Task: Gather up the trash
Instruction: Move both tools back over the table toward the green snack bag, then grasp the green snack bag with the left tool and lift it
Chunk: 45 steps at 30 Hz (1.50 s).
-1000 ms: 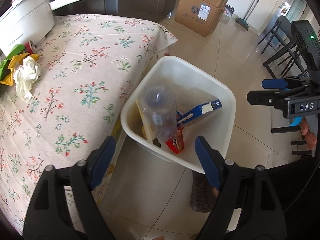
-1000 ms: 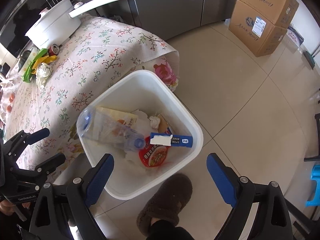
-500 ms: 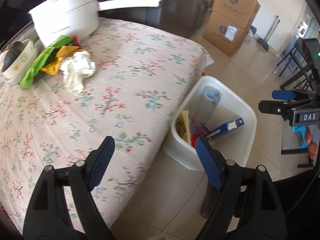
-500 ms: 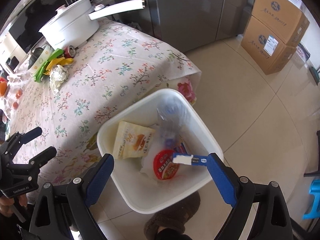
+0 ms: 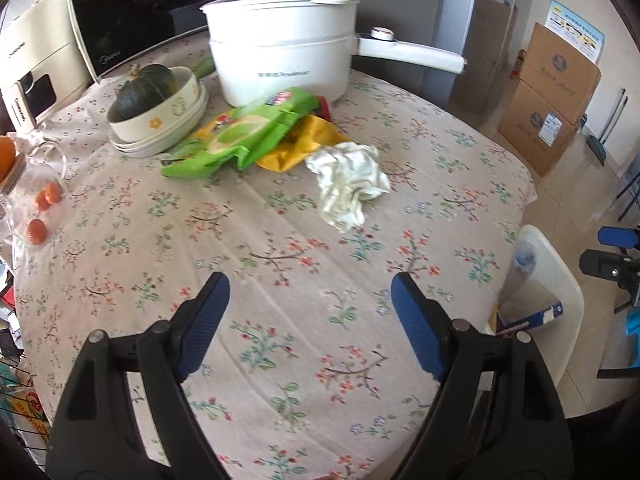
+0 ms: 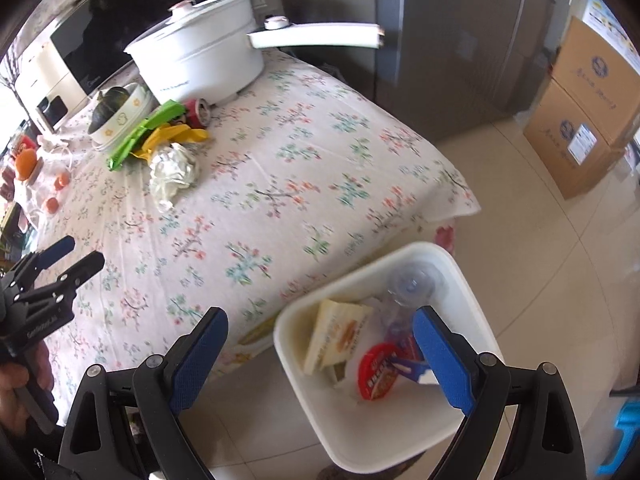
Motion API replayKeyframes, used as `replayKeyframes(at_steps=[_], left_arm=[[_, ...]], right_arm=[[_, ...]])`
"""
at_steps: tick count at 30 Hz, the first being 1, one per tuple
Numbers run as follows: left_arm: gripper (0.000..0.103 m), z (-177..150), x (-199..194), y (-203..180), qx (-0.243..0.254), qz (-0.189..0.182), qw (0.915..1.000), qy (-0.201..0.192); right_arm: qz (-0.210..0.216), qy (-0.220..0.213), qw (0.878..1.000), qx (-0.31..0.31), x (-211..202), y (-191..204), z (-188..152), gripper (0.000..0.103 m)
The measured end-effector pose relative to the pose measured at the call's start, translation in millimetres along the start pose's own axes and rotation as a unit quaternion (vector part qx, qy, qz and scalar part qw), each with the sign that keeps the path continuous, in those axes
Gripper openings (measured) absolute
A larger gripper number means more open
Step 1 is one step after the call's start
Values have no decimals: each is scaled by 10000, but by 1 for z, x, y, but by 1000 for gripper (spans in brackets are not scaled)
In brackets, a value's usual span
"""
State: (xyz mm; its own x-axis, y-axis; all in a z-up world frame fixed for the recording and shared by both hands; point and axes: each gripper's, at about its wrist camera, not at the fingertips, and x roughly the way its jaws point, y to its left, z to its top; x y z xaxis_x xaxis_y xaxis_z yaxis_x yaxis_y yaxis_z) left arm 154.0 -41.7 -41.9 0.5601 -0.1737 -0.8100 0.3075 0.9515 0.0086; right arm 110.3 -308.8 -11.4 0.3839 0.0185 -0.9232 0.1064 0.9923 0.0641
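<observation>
Both claws hanging open and empty, trash waiting on the table

The left claw point(image 5: 308, 312) and right claw point(image 6: 320, 344) are gaping with nothing between their pads. The crumpled tissue point(image 5: 348, 182) and green wrapper point(image 5: 240, 132) are lying upper centre, the wrapper's long axis running lower left to upper right toward the pot point(image 5: 280, 48). Grabbing the wrapper risks dragging the tablecloth point(image 5: 280, 272) or nudging the bowls point(image 5: 160, 120); the bin point(image 6: 384, 360) is sitting lower right.

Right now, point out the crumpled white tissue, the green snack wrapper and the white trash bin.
crumpled white tissue point(image 5: 347, 179), left wrist view, middle of the wad
green snack wrapper point(image 5: 240, 134), left wrist view, centre of its printed face
white trash bin point(image 6: 394, 430), right wrist view, bare inside wall
</observation>
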Motion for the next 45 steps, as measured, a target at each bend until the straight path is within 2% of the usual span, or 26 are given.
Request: replayKeyframes(at_steps=[5, 11, 15, 18, 21, 24, 25, 26, 28, 34, 40, 45], left_arm=[[83, 19, 20, 27, 95, 469, 9985, -273], [81, 42, 55, 41, 624, 905, 9935, -306], [78, 49, 77, 38, 1122, 1116, 9870, -292], [71, 57, 90, 34, 1393, 1273, 9816, -296], [60, 65, 98, 34, 1468, 1256, 9807, -299], [39, 68, 102, 34, 1517, 1254, 9801, -264], [22, 69, 101, 35, 1507, 1244, 9804, -262], [14, 68, 99, 36, 1465, 1188, 9817, -277], [8, 65, 90, 39, 1337, 1073, 9844, -387], [6, 54, 51, 42, 991, 653, 9914, -551], [5, 40, 1, 59, -12, 6, 9987, -503], [5, 25, -33, 71, -684, -307, 9965, -360]], right_arm=[[91, -140, 9999, 0, 4, 23, 24, 95], [82, -156, 9998, -36, 18, 37, 47, 95], [22, -66, 10000, -53, 31, 39, 54, 95], [-79, 81, 9999, -109, 40, 40, 58, 95], [-56, 133, 9999, -63, 46, 40, 62, 95], [-46, 127, 9999, -65, 49, 41, 65, 95], [-40, 125, 9999, -72, 49, 42, 65, 95], [-38, 124, 9999, -77, 50, 43, 66, 95], [-36, 117, 9999, -95, 50, 45, 66, 95], [7, 84, 9998, -174, 56, 53, 67, 95], [204, -74, 9996, -174, 64, 69, 73, 95], [420, -24, 9989, -214, 79, 86, 79, 94]])
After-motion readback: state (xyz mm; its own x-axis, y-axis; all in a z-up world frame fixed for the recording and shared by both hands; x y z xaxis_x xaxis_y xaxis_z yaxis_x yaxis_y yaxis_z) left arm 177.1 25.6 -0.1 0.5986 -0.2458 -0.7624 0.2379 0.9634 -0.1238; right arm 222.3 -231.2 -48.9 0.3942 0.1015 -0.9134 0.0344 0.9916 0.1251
